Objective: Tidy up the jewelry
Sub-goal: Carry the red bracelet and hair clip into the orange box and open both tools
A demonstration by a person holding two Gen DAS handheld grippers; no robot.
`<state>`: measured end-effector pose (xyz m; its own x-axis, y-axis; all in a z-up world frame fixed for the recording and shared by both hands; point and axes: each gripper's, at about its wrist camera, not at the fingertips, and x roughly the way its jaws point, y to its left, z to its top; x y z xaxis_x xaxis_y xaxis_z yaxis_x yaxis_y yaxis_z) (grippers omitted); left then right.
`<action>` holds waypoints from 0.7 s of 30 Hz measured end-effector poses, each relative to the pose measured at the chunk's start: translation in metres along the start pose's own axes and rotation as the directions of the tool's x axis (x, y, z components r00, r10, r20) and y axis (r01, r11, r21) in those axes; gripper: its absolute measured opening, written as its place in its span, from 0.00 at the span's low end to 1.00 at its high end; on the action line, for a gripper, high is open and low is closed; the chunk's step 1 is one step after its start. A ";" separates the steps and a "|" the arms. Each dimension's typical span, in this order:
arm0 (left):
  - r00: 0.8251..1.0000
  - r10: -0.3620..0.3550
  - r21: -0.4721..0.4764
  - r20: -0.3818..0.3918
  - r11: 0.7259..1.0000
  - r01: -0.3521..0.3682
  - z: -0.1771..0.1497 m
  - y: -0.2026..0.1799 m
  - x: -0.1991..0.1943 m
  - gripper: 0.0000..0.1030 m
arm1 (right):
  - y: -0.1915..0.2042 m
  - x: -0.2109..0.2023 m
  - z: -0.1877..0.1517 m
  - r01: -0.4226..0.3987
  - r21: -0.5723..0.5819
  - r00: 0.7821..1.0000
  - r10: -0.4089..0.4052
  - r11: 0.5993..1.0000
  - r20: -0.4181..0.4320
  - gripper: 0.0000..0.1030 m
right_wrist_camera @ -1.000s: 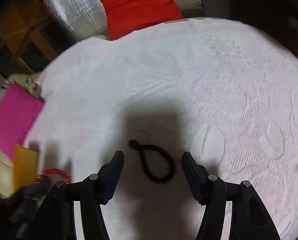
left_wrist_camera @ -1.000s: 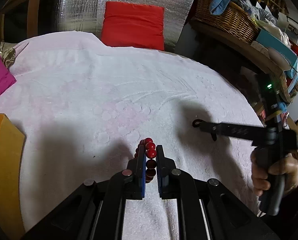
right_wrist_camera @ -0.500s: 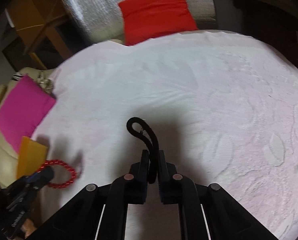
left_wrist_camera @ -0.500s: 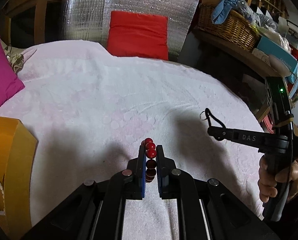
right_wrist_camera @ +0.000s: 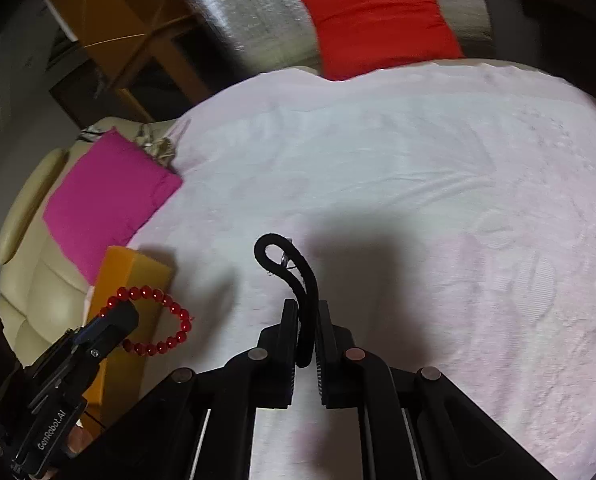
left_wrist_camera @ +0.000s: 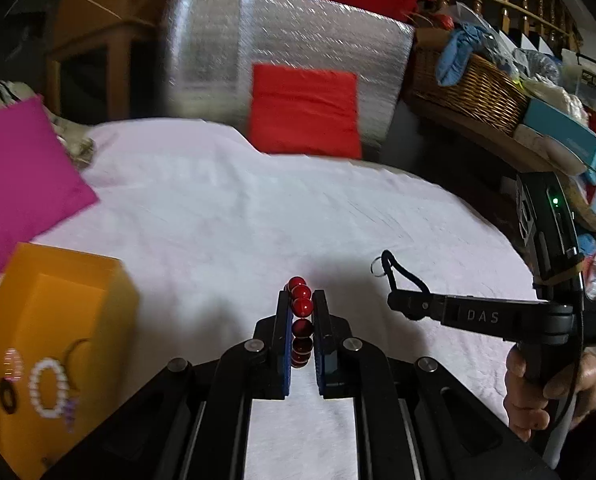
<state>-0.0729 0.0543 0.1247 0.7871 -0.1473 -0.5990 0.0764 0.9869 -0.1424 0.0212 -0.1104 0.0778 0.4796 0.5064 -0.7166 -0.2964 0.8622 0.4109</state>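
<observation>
**Left wrist view: bed, cushions, box, two held pieces**

Left wrist view first: pale pink bedspread [left_wrist_camera: 282, 208] across most of the frame, silver foil panel [left_wrist_camera: 282, 56] behind, red cushion [left_wrist_camera: 304, 110] against it. Magenta cushion [left_wrist_camera: 22, 168] at left, wicker basket [left_wrist_camera: 470, 88] on the right-hand shelf. Orange box [left_wrist_camera: 54, 320] at the near left edge, white bead bracelet [left_wrist_camera: 48, 390] inside. Left gripper [left_wrist_camera: 301, 312] pinching red bead bracelet [left_wrist_camera: 301, 300] above the bedspread. Right gripper [right_wrist_camera: 307, 320] pressed onto black cord [right_wrist_camera: 294, 272], also lifted.
</observation>
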 end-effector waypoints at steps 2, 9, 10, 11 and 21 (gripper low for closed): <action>0.999 0.037 -0.004 0.026 0.999 -0.037 0.001 0.005 -0.015 0.09 | 0.012 0.000 -0.001 -0.029 -0.012 1.000 0.029 1.000 0.003 0.09; 0.984 0.166 -0.002 0.063 0.986 -0.166 -0.003 0.026 -0.056 0.09 | 0.058 0.001 -0.008 -0.119 -0.073 0.993 0.120 0.990 0.016 0.09; 0.981 0.183 -0.009 0.067 0.983 -0.183 -0.003 0.032 -0.062 0.09 | 0.062 0.001 -0.009 -0.130 -0.080 0.991 0.132 0.988 0.017 0.09; 0.978 0.194 -0.016 0.073 0.981 -0.193 -0.003 0.037 -0.067 0.09 | 0.070 0.001 -0.011 -0.145 -0.089 0.989 0.148 0.985 0.020 0.09; 0.941 0.324 -0.053 0.102 0.946 -0.320 -0.008 0.079 -0.110 0.09 | 0.145 0.010 -0.031 -0.274 -0.203 0.958 0.286 0.940 0.028 0.09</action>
<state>-0.1589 0.1476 0.1732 0.8274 0.1880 -0.5292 -0.2121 0.9771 0.0155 -0.0429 0.0188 0.1127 0.3978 0.7317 -0.5534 -0.5782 0.6683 0.4681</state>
